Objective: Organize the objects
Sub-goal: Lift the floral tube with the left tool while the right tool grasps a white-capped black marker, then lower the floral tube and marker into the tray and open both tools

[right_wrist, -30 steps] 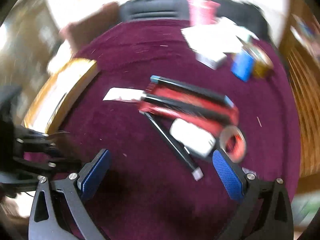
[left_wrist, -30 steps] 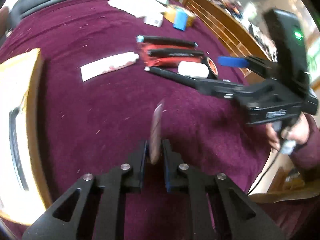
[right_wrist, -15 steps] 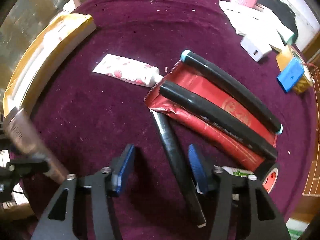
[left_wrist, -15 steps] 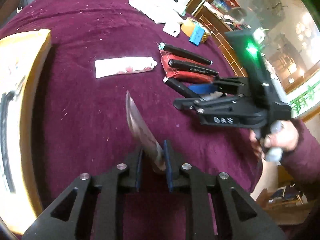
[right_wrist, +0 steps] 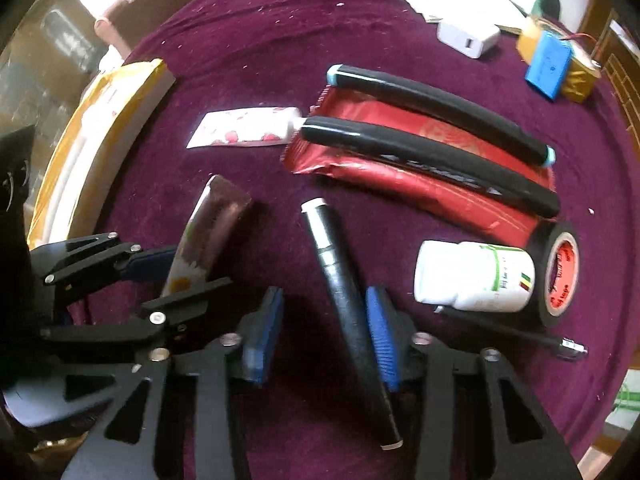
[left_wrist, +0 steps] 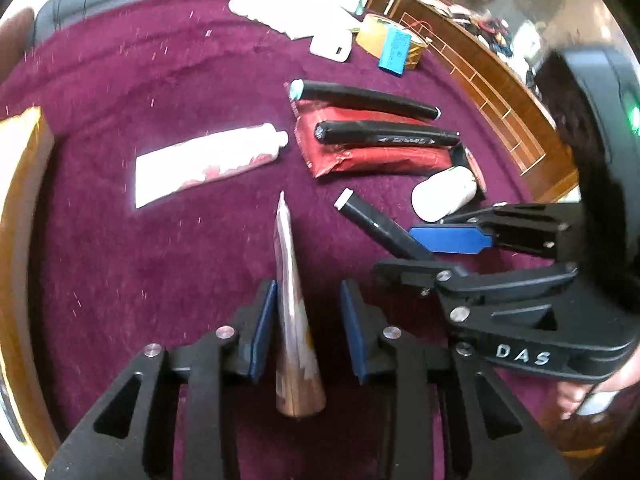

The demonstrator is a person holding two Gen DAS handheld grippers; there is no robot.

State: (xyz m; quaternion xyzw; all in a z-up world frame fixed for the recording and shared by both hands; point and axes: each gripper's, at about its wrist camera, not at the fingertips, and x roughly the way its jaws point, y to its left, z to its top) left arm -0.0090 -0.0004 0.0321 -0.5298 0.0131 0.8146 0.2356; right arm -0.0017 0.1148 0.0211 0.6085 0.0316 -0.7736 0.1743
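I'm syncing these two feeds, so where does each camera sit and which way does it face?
Left wrist: on the left gripper, angled down at the maroon cloth; its open jaws flank a brown tube.
Right wrist: on the right gripper, looking down; a black marker lies between its jaws.
Shared: each shows the other gripper, red pouch, white bottle.

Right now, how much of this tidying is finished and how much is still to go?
Done: two black tubes lie side by side on the red pouch. In hand: the left hand-held gripper, jaws just opening, is letting go of a brown tube; the right hand-held gripper has been closing around a third black tube. Left: the white tube, pill bottle and tape roll lie loose.
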